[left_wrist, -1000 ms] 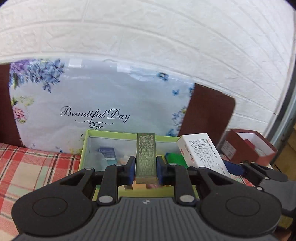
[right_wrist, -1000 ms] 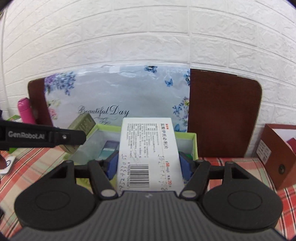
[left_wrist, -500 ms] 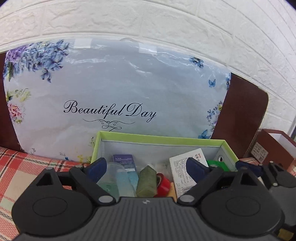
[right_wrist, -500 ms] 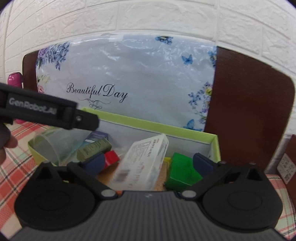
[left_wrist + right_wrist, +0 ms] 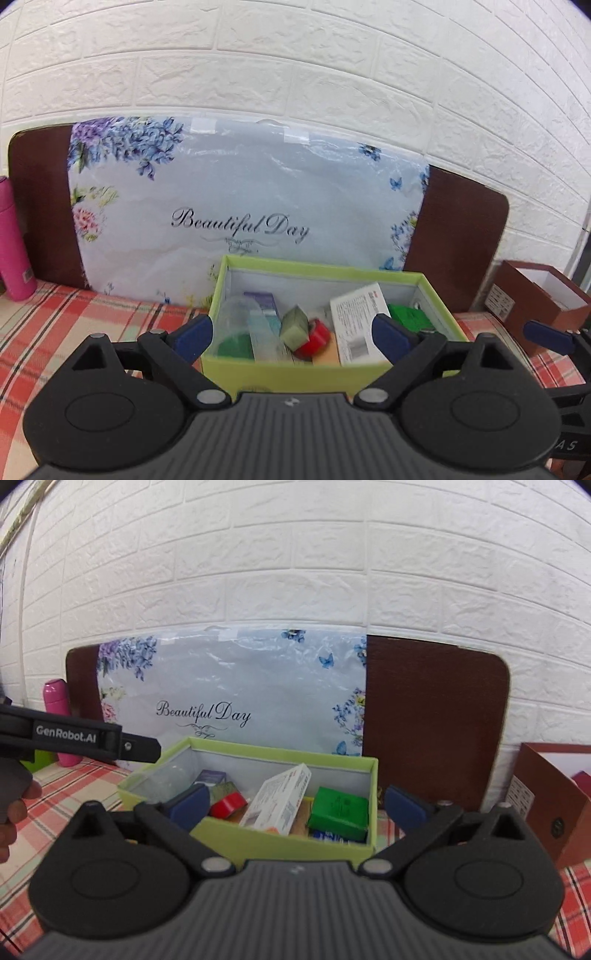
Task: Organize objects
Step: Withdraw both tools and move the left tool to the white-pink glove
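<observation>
Each hand-held gripper is showing a ribbed dark grey body, two round black discs, silver pivot screws and black linkage arms ending in blue pads: the left (image 5: 291,336) and the right (image 5: 295,806). White "GenRobot.AI" lettering is running along the left one's side.

The green box (image 5: 284,843) is crowded: a white carton (image 5: 282,799) leans across its middle, a green block (image 5: 338,808) fills its right end, and a clear cup (image 5: 236,321) its left. Bare plaid tabletop (image 5: 55,325) lies open to the left. A brown box (image 5: 554,801) stands to the right.
</observation>
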